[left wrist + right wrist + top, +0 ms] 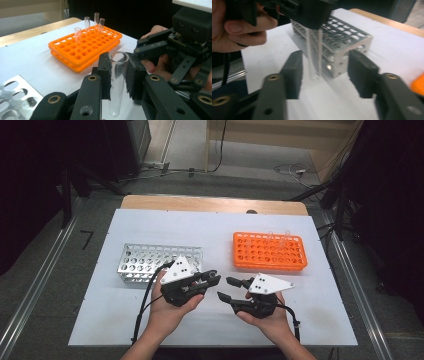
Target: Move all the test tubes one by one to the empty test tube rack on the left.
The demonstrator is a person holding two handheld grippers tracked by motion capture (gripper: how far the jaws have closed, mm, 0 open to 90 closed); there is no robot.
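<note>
The left tongs [119, 75] clamp a clear glass tube [117, 82] upright just under its rim while the right tongs [324, 72] gape empty either side of its lower end, and the light, slick, breakable glass probably wants gentle pressure at mid-length.

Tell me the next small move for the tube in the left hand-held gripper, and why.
Probably carry the tube over to the metal rack and line it up above a hole. The left hand-held gripper is clamped on it upright, the right hand-held gripper stands open with its pads off the tube, and the metal rack holds no tubes.
</note>
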